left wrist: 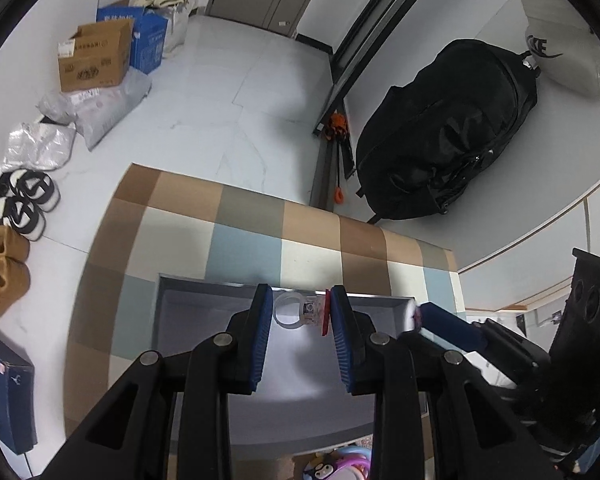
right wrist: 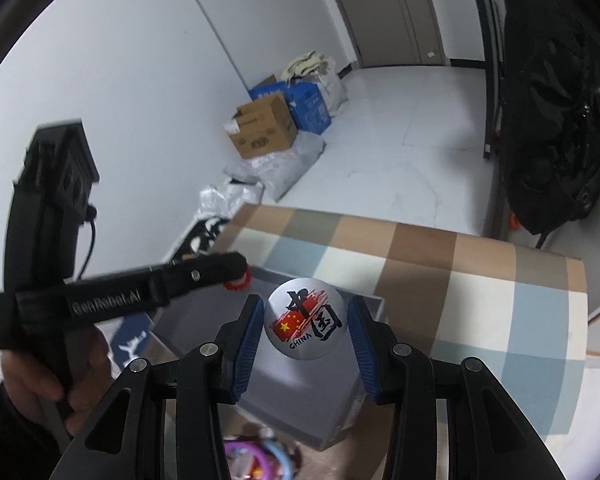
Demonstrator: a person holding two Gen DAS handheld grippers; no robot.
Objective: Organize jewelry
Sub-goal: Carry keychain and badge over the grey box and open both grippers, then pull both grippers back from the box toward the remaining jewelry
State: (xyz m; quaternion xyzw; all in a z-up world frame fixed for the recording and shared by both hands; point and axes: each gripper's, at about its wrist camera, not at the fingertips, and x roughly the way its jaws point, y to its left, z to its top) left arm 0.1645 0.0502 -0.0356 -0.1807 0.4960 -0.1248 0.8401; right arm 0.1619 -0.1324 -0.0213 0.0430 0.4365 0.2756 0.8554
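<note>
My left gripper (left wrist: 300, 312) is shut on a red and clear ring-shaped trinket (left wrist: 300, 312), held over the far end of a grey open box (left wrist: 188, 312). The same left gripper (right wrist: 236, 276) shows in the right wrist view with the red piece (right wrist: 238, 282) at its tip. My right gripper (right wrist: 306, 320) is shut on a round silver badge (right wrist: 306, 320) printed with a red flag and "CHINA", held above the grey box (right wrist: 204, 332). The right gripper's blue tip (left wrist: 448, 322) shows at the box's right edge in the left wrist view.
The box sits on a checked cloth table (left wrist: 260, 216). Colourful bangles (right wrist: 256, 460) lie near the table's front edge. A black backpack (left wrist: 448, 128) leans on the wall beyond. Cardboard boxes (left wrist: 94, 58), bags and shoes (left wrist: 24, 200) lie on the floor left.
</note>
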